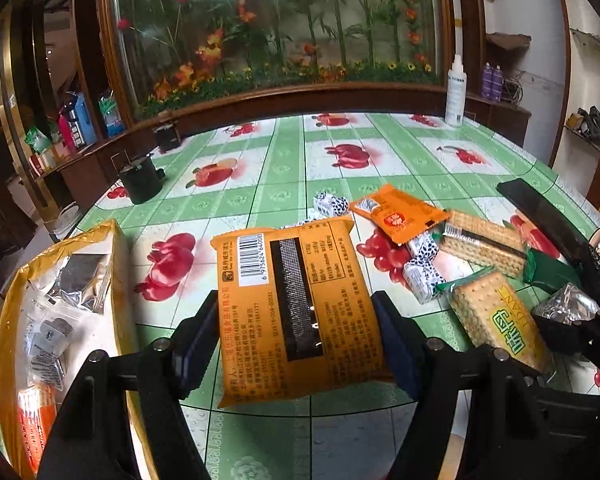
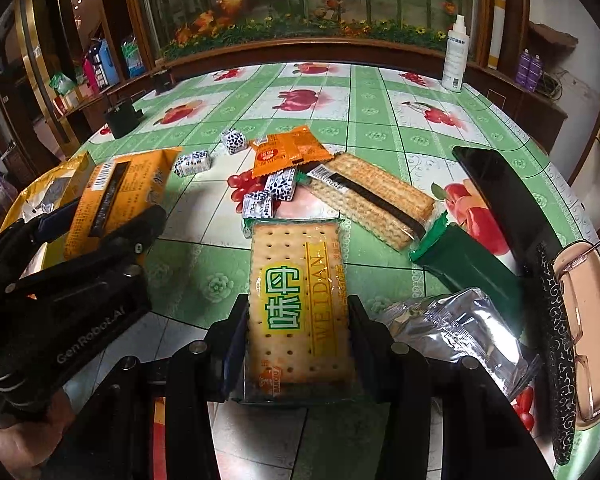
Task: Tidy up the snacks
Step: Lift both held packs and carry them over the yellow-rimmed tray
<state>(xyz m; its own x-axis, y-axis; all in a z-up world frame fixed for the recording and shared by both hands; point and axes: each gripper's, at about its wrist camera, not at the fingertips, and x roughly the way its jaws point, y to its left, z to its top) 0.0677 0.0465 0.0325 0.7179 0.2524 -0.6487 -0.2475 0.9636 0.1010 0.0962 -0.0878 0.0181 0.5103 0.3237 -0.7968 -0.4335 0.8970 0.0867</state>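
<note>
A: How far along is the sorting?

B: Partly done, I'd judge. The yellow bag [image 1: 60, 280] at nine o'clock in the left view already holds a few packets. Left on the table [image 1: 292, 152]: an orange sachet [image 2: 288, 152], several small candies [image 2: 194, 162], a long cracker pack [image 2: 372, 200], a green pack [image 2: 460, 260] and a foil pack [image 2: 460, 328].

A: And the claws?

B: The left gripper [image 1: 296, 316] stands fairly wide, both pads pressed on the sides of an orange packet [image 1: 296, 300], which sits dead centre between them, raised off the cloth, barcode side up.

A: The right?

B: The right gripper [image 2: 298, 320] is narrower, clamped on a cracker packet [image 2: 298, 296] that runs from between its fingers toward twelve o'clock.

A: Where's the bag from there?

B: At about ten o'clock in the right view, behind the left claw. Both packets are not yet in it.
</note>
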